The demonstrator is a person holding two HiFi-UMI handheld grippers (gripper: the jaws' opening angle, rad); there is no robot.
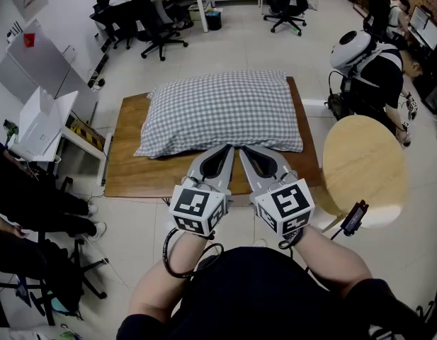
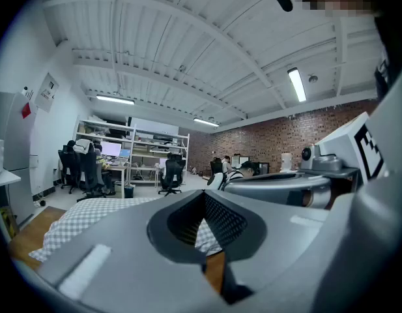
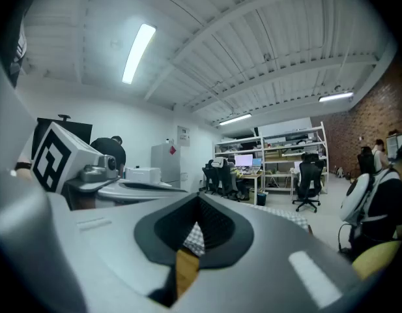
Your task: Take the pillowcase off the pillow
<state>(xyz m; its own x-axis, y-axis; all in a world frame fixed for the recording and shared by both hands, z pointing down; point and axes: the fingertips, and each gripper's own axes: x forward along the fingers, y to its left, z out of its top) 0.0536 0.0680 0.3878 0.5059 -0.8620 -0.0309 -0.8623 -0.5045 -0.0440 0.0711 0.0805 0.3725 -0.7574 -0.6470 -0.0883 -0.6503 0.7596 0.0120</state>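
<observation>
A brown wooden table [image 1: 129, 172] stands beside a round pale tabletop [image 1: 363, 165], with black office chairs [image 1: 154, 23] and a helmeted person [image 1: 374, 69] beyond.

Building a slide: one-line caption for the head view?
Shut and empty, the left gripper and right gripper face a grey-checked pillow on a brown wooden table.

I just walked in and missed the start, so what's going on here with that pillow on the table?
A person holds a two-jaw claw in each hand. The left claw and the right claw sit side by side, both shut and empty, pointing at the near edge of the soft rectangular pillow. It lies flat on the rectangular wooden table, fully inside its grey-and-white checked fabric pillowcase; nothing has been pulled off yet.
</observation>
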